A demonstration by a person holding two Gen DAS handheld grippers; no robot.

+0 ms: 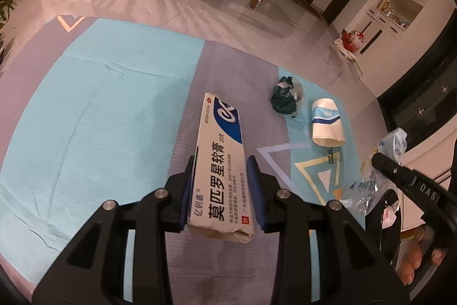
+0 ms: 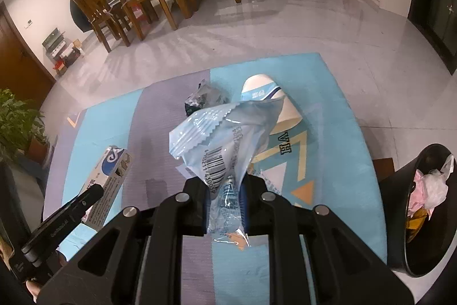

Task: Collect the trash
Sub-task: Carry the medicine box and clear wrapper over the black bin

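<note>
1. The ointment box (image 1: pixel 221 167) is white with a dark blue band, a white swirl on the blue, black characters along its side and a small red mark near one end.
2. The plastic wrapper (image 2: pixel 225 139) is pale blue and see-through, with a black barcode and a zigzag edge.
3. The paper cup (image 1: pixel 327 123) is white with blue bands.
4. The crumpled bag (image 1: pixel 285 97) is dark green with silvery patches.
5. The floor mat (image 1: pixel 114 110) has light blue and grey-lilac panels, with triangles outlined in yellow and lilac.
6. The trash bin (image 2: pixel 400 222) is black; pink and white scraps lie inside.
7. The gripper pads (image 1: pixel 252 176) are blue on black fingers.
</note>
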